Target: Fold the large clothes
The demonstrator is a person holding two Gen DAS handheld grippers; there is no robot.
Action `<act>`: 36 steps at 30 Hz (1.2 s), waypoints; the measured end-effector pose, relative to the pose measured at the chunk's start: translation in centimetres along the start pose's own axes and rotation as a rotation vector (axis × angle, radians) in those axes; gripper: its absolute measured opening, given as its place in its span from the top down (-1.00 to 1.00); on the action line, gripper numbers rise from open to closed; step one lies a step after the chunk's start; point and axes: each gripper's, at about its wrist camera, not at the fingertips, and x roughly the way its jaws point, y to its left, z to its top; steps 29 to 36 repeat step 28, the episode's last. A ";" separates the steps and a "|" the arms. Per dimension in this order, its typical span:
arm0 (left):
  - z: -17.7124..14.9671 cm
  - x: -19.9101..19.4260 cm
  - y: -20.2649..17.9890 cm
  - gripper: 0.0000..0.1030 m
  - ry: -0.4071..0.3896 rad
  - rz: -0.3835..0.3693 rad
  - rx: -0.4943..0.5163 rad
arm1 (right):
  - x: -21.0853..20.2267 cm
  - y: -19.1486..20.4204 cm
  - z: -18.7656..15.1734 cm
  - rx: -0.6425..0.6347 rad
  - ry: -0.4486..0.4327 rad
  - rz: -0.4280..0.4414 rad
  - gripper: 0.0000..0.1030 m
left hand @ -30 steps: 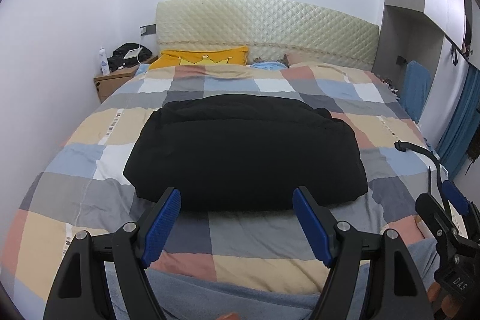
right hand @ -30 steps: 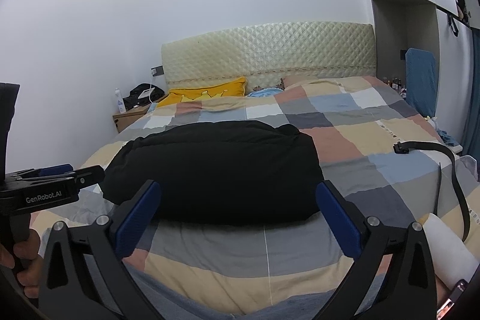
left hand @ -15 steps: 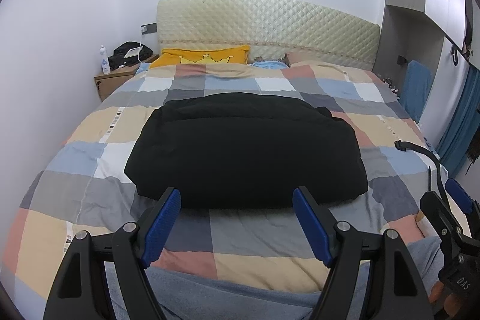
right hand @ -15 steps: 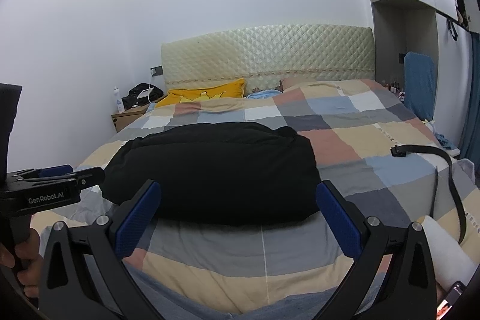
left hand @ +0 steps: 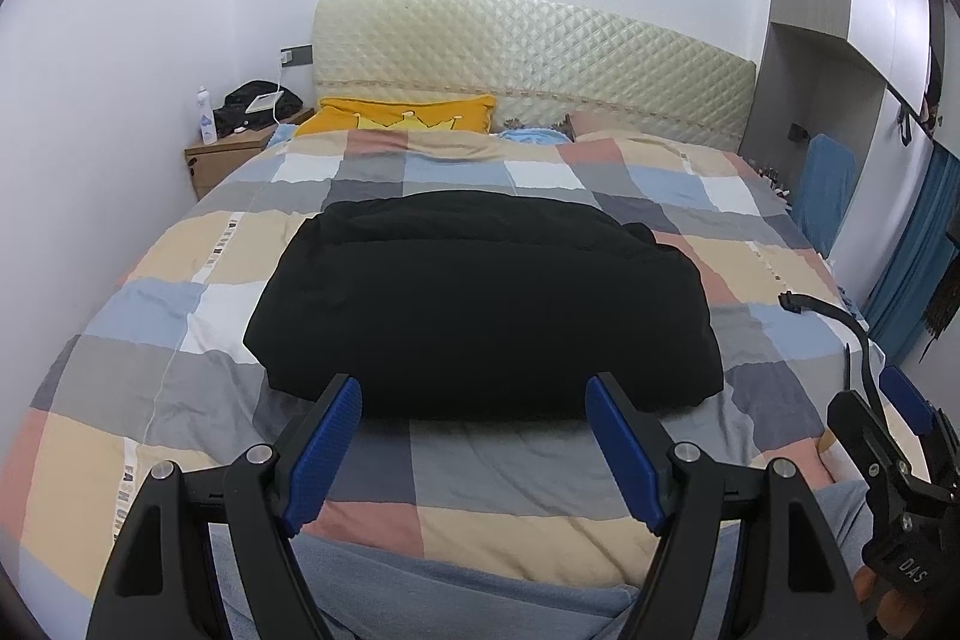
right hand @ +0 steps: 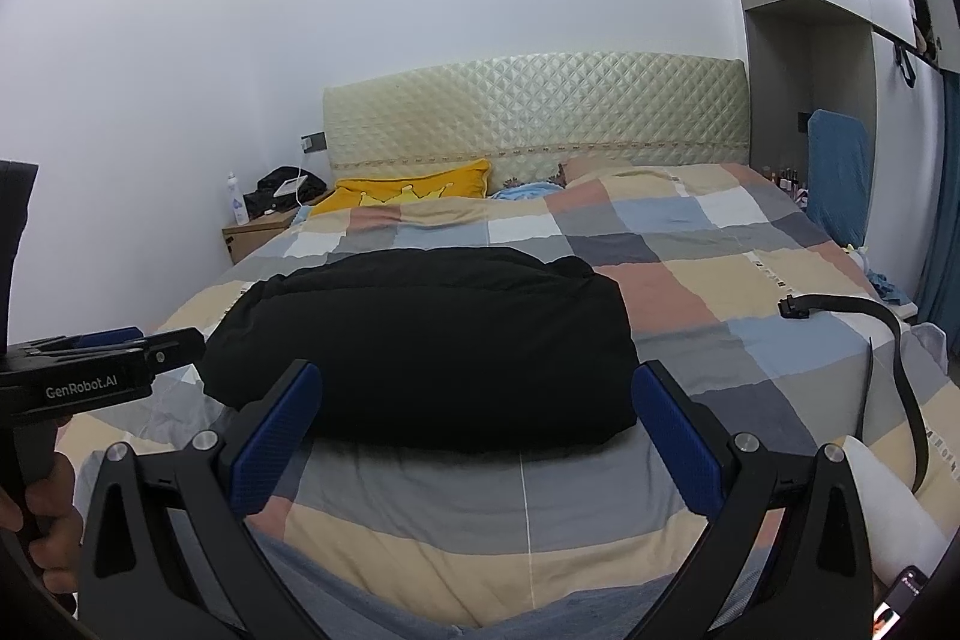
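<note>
Black folded garment (left hand: 480,304) lies as a plump rectangle on the checked quilt (left hand: 180,322).

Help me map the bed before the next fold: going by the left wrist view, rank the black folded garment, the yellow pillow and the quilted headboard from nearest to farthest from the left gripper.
1. Black folded garment: mid-bed, just beyond the open left gripper.
2. Yellow pillow: head of the bed, left side.
3. Quilted headboard: against the wall, behind the pillow.
</note>
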 end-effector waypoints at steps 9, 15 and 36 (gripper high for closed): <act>0.2 -0.5 -0.3 -0.49 -0.011 -0.008 0.013 | -0.2 0.1 0.2 -0.005 -0.007 0.003 -0.99; 0.1 -0.7 -0.8 -0.49 -0.012 -0.006 0.021 | -0.3 0.2 0.2 -0.005 -0.006 0.007 -0.99; 0.3 -1.0 -0.8 -0.49 -0.023 -0.024 0.024 | -0.2 0.6 0.4 -0.005 -0.013 0.005 -0.99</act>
